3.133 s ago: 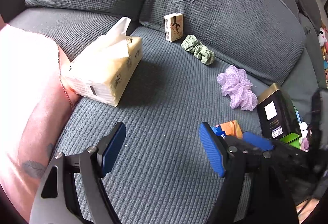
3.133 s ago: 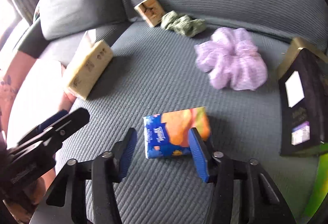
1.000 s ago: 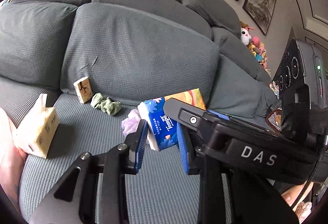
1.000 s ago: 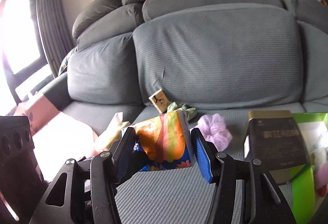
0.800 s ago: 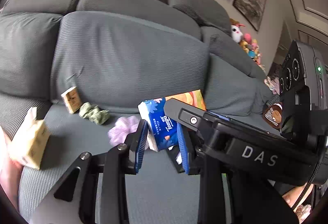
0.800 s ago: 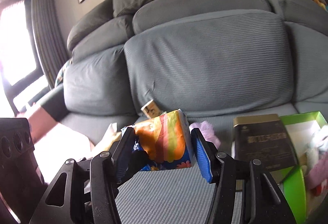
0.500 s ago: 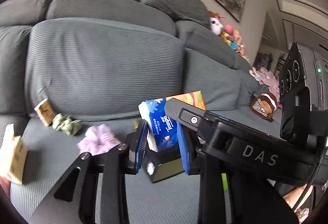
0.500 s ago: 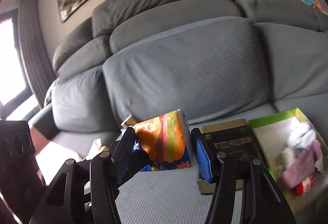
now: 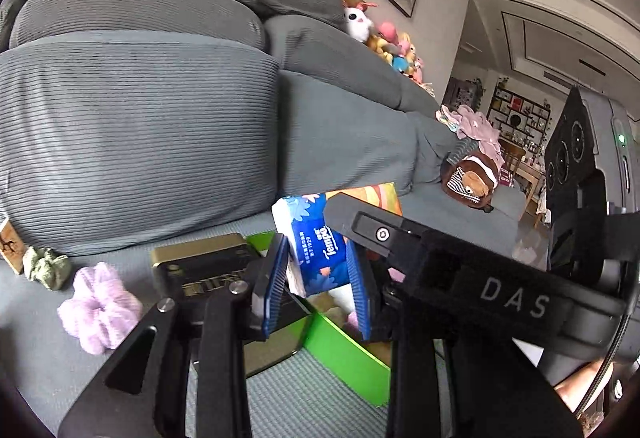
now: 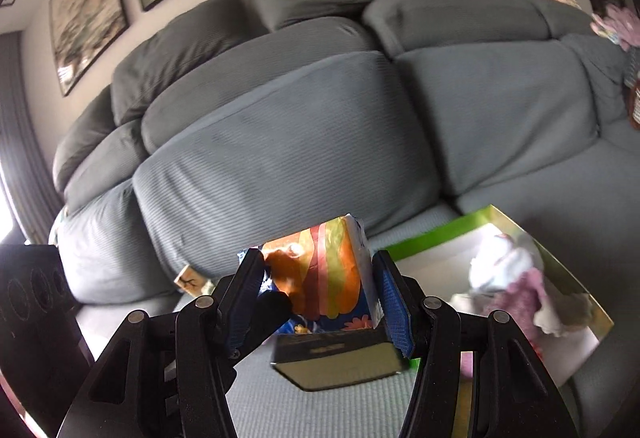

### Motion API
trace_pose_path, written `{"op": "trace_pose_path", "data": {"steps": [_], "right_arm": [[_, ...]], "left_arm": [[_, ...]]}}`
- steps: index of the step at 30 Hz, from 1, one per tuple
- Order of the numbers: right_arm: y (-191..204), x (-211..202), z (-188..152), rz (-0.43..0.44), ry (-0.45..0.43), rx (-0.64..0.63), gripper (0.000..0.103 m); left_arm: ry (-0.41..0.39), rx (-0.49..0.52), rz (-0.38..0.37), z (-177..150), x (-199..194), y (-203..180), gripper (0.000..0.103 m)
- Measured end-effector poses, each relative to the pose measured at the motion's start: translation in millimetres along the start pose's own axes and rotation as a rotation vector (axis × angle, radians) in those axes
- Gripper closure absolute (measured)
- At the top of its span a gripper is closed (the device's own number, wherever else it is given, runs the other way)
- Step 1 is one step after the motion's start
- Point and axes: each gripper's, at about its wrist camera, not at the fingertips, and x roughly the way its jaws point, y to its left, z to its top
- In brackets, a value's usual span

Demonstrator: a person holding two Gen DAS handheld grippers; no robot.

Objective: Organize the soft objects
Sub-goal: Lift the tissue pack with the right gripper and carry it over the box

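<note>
Above the grey ribbed sofa seat (image 9: 280,398), clear of the cushion: small blue-and-orange soft tissue pack (image 9: 320,242), gripped from both sides at once. Left gripper (image 9: 318,274) clamped on its blue printed end; right gripper (image 10: 316,302) clamped across its orange striped face. Directly beneath, black-and-gold rectangular tin (image 10: 340,360), beside bright green open box (image 10: 436,234) with plush items inside. Lilac fluffy scrunchie (image 9: 100,308) toward the seat's left.

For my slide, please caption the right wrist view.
Both tongs hold a tissue pack above the sofa, near the green box.
</note>
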Motion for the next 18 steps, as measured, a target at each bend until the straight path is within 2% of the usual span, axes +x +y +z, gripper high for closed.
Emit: {"op": "trace_pose_path", "data": {"steps": [5,11,18], "right_arm": [[-26,-4,1,-0.032,-0.011,0.055,0.045],[-57,-3,-2,-0.036,0.001,0.151,0.045],[-84,-7,-4,-0.072,0.004,0.212,0.045]], "left_arm": [[0.042,0.001,-0.036,2,20,-14,0.075],[0.078,0.012,-0.031,-1,38,-26,0.075],[0.115,0.014,-0.068,-8,59,-42,0.076]]}}
